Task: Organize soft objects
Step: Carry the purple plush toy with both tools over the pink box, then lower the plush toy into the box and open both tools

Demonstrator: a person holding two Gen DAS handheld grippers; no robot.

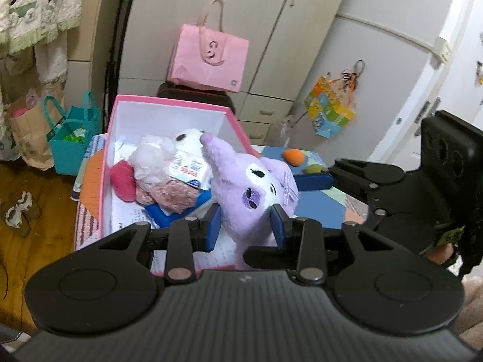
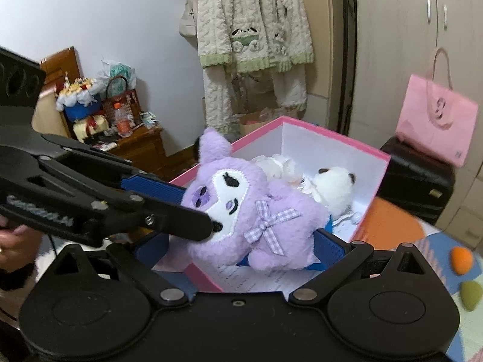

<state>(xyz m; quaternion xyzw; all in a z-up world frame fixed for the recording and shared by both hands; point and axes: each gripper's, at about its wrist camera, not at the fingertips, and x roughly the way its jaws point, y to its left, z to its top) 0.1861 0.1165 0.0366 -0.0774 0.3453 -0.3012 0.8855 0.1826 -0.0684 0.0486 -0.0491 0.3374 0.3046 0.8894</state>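
Observation:
My left gripper (image 1: 246, 227) is shut on a purple plush (image 1: 256, 187) with a checked bow, and holds it above the near rim of a pink box (image 1: 172, 101). In the right wrist view the same plush (image 2: 241, 199) lies between the wide-set fingers of my right gripper (image 2: 241, 247). The right pad touches it and the left pad stands a little apart. The left gripper (image 2: 193, 208) reaches in from the left. A white panda plush (image 2: 335, 184), a pale fluffy thing and a red one lie in the box (image 2: 332, 134).
An orange sponge (image 2: 462, 259) and a green one (image 2: 472, 294) lie on the patterned cover to the right of the box. Behind the box a pink bag (image 1: 208, 57) sits on a black case (image 2: 416, 178). A teal bag (image 1: 72, 144) stands on the floor at the left.

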